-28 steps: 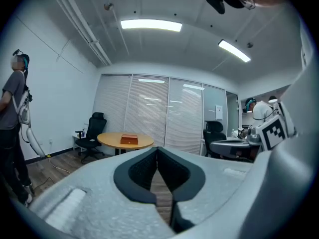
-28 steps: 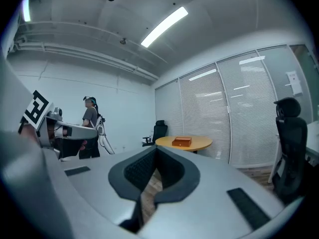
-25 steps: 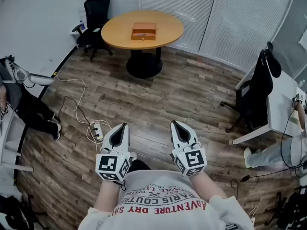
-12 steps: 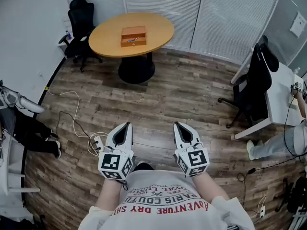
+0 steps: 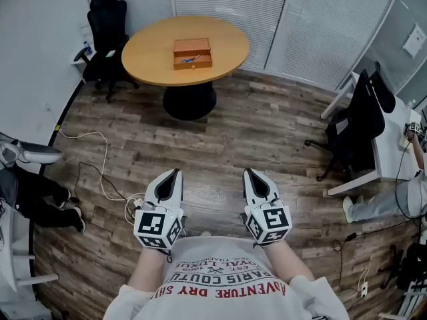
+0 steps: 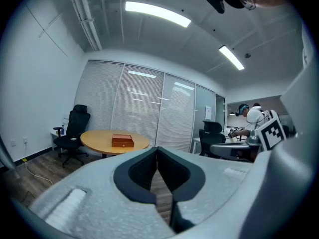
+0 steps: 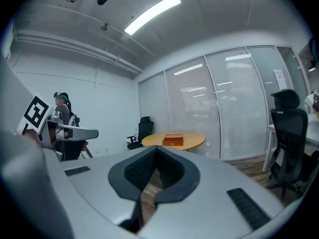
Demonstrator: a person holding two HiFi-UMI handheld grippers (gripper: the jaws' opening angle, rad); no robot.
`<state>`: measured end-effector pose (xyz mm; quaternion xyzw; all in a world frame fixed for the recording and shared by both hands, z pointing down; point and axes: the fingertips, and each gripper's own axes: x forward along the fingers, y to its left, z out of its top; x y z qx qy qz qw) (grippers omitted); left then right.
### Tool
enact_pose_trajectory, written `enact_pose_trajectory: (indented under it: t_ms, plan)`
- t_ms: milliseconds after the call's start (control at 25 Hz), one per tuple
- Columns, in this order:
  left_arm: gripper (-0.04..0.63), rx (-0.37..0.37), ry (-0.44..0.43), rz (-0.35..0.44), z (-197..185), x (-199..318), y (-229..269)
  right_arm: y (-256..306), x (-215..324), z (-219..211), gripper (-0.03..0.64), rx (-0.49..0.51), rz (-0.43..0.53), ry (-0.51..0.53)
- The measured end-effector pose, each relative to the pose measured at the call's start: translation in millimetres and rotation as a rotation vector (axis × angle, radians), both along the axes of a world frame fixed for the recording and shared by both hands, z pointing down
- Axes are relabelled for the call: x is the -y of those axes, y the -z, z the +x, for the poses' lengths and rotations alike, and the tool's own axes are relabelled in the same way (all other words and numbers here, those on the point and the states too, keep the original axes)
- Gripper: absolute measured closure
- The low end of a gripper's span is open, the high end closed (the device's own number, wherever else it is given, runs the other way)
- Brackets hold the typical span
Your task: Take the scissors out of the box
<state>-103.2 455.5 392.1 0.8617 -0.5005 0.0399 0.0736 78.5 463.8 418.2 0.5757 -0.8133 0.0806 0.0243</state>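
Note:
A brown wooden box [image 5: 192, 53] lies open on the round wooden table [image 5: 150, 49] across the room, and something small and blue, probably the scissors [image 5: 190, 59], shows inside it. Both grippers are held side by side in front of the person's chest, far short of the table, over the wood floor. My left gripper [image 5: 175, 174] is shut and holds nothing; the box [image 6: 122, 141] shows far beyond its closed tips [image 6: 157, 149]. My right gripper [image 5: 247, 173] is shut as well, empty, with the box [image 7: 173, 140] small in the distance past its tips [image 7: 155, 149].
A black office chair [image 5: 103, 19] stands left of the table. A white cable with a power strip [image 5: 133, 202] lies on the floor near my left gripper. Another black chair [image 5: 360, 122] and a white desk [image 5: 390, 149] stand at right. People sit at both side edges.
The whole view has moved forward across the floor, and the table sits a little closer. Both grippers stay shut and level in front of the chest.

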Motion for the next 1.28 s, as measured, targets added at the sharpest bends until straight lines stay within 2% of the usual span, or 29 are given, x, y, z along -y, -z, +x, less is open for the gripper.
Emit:
enact_pose_trajectory:
  t_ms: [200,360,560,880,1280]
  plan:
    - [0.584,-0.005,0.020,-0.028,-39,31,-9,-9,29,-33,0.609,-0.014,-0.041,0.002]
    - [0.584,-0.003,0.047,-0.034,-57,49,-20,-20,54,-49,0.609,-0.035,-0.069,0.030]
    - [0.584,-0.007,0.112,-0.046,-72,89,-28,-23,101,-57,0.609,-0.058,-0.059,0.081]
    - [0.584,-0.022,0.193,-0.057,-63,182,-23,-15,214,-51,0.609,-0.044,-0.036,0.173]
    - [0.584,-0.055,0.249,-0.020,-20,338,4,19,380,-6,0.609,-0.036,0.036,0.222]
